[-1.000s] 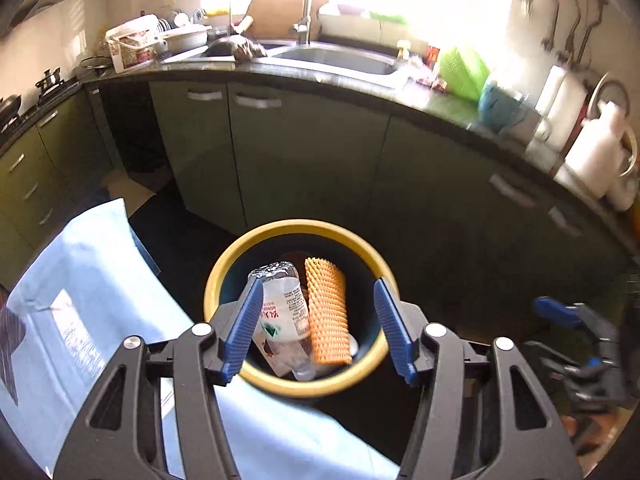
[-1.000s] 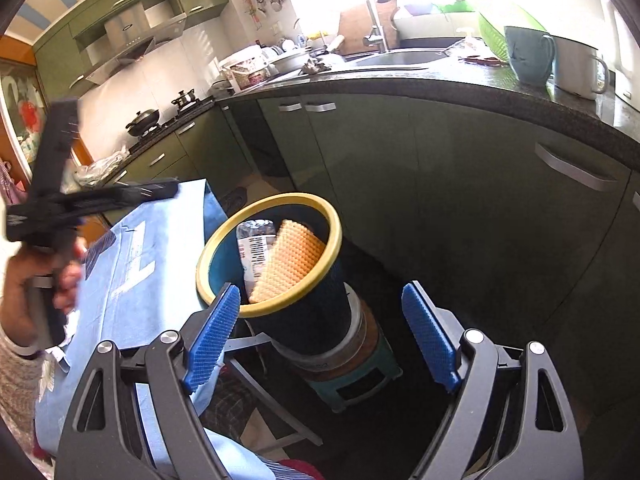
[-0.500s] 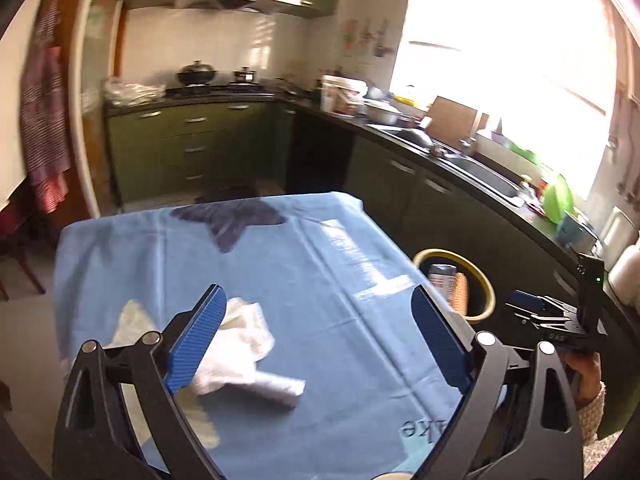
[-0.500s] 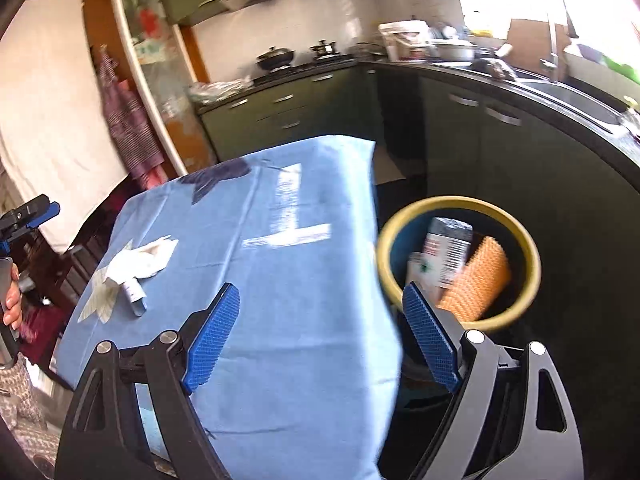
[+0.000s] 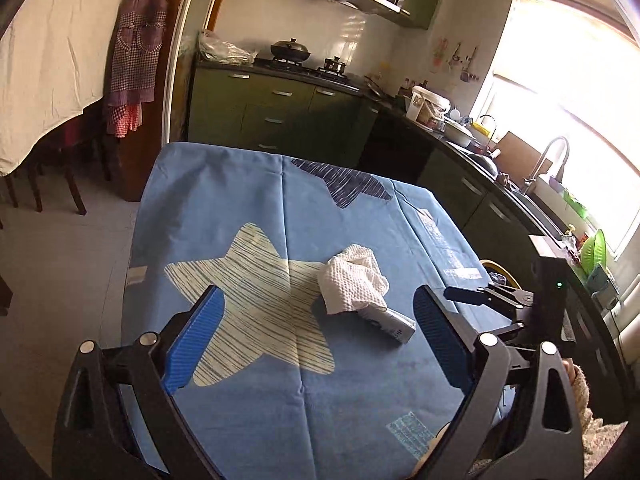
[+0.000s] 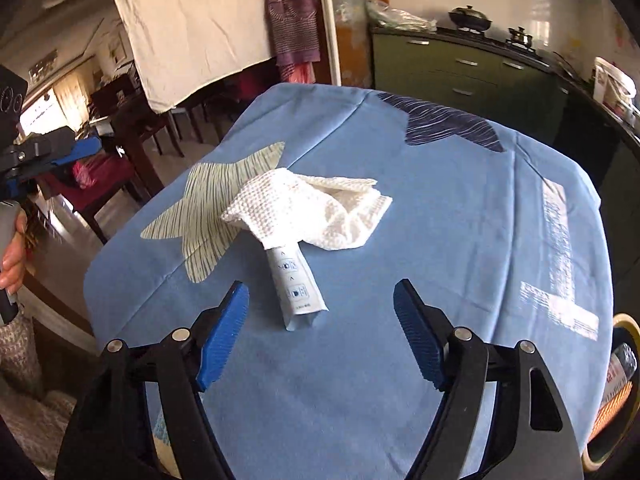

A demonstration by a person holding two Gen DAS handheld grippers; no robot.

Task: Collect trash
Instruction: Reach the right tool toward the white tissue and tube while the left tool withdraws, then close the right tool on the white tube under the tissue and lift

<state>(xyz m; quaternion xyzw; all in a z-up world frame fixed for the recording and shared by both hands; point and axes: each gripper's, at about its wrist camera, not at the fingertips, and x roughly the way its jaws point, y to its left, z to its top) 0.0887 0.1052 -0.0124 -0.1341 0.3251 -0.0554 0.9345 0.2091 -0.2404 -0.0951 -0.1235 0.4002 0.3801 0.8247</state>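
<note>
Trouble ahead: right hand-held gripper (image 6: 320, 334), wide open and empty, could snag paper towel (image 6: 316, 208) and drop wrapper (image 6: 296, 286).

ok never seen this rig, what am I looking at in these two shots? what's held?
No robot: a person carries a two-finger gripper in each hand, each with a fisheye camera looking along its blue fingers. One picture comes from the left gripper, the other from the right gripper. Both stand open and hold nothing. On the blue tablecloth lie a crumpled white paper towel and, partly under it, a small white packet. The yellow-rimmed bin, already holding trash, shows at the table's right edge. The other gripper shows at each picture's side.
</note>
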